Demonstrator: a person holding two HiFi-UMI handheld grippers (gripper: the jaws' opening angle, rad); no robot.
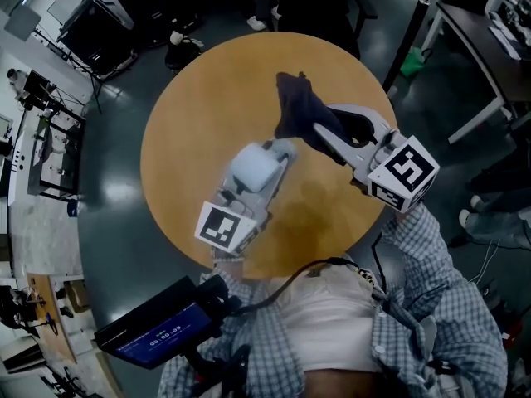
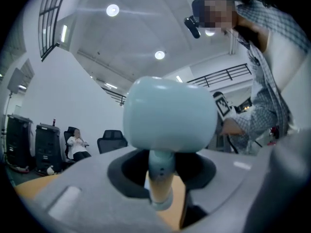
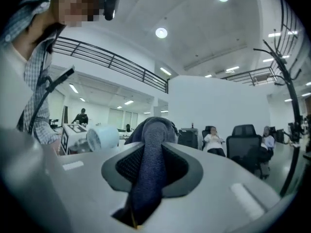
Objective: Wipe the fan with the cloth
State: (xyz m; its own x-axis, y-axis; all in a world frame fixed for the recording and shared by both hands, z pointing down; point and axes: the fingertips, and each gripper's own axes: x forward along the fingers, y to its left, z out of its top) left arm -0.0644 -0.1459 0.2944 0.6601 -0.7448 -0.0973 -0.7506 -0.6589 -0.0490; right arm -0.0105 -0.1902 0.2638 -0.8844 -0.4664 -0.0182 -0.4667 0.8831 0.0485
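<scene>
Right gripper tight on cloth

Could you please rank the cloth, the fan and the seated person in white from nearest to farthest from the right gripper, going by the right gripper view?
1. The cloth, clamped between the jaws, centre.
2. The fan, to the left, beyond the jaws.
3. The seated person in white, far back, right of centre.

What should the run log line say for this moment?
left gripper: shut on pale blue handheld fan | right gripper: shut on dark blue fabric cloth | wiping: cloth not yet touching fan
</scene>
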